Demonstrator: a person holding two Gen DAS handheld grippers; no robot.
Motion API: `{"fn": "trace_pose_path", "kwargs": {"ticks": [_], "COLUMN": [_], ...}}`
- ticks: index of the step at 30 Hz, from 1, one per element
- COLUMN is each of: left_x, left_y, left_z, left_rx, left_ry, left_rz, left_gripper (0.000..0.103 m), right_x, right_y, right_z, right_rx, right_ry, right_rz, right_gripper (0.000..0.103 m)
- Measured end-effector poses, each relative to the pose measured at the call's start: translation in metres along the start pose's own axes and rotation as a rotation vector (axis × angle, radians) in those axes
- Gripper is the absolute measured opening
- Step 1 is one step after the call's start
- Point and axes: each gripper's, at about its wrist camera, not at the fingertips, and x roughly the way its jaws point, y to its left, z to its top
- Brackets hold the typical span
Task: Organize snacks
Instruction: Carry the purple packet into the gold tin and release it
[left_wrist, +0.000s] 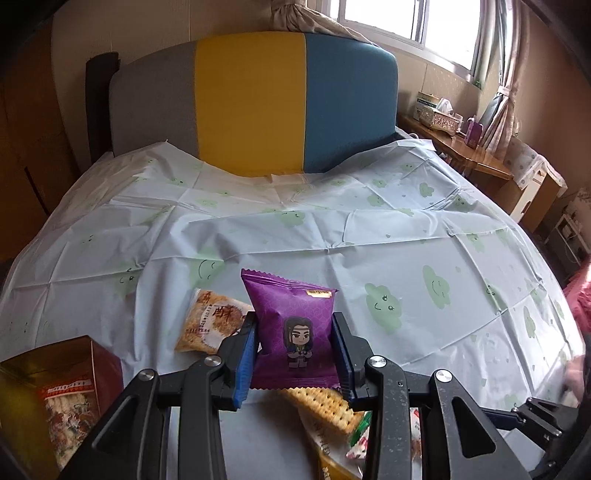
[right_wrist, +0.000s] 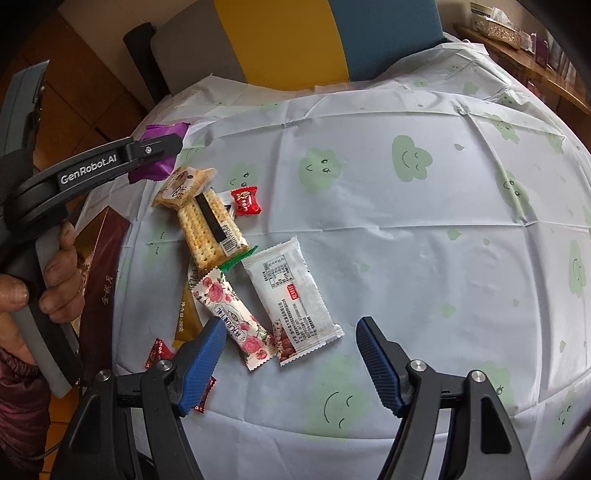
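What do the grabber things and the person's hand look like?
Both grippers are black metal with round silver bolts and ridged blue pads on the fingers. The left gripper has a curved black arm printed "GenRobot.AI" in white and a grey handle. The right gripper looks the same up close. The left hand is bare, with a dark red puffy sleeve.

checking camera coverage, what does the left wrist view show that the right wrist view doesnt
Only the left wrist view shows the front of the purple snack packet with its cartoon figure, clamped between the left gripper jaws, plus the window.

Only the right wrist view shows the open right gripper, the white packet, the rose-print packet, the red candy and the person's hand on the left handle.

Both show the cracker pack, the brown box, the cloud-print sheet and the headboard.
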Motion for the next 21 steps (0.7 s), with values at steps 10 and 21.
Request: {"fn": "trace_pose_path", "kwargs": {"ticks": [10, 21], "left_x": [-0.048, -0.088], "left_y": [0.035, 0.075], "left_z": [-0.041, -0.079], "left_rx": [-0.074, -0.171], "left_ry": [-0.025, -0.035], "left_rz": [0.031, 0.049], "left_gripper": [0.038, 0.038], "right_x": [0.013, 0.018], "right_y": [0.033, 0.056], "right_z": [-0.008, -0.012], "right_rx": [-0.181, -0.306], "right_ry": [0.011, -0.030], "right_rz": [-0.017, -0.041], "right_gripper": [0.068, 0.051]}}
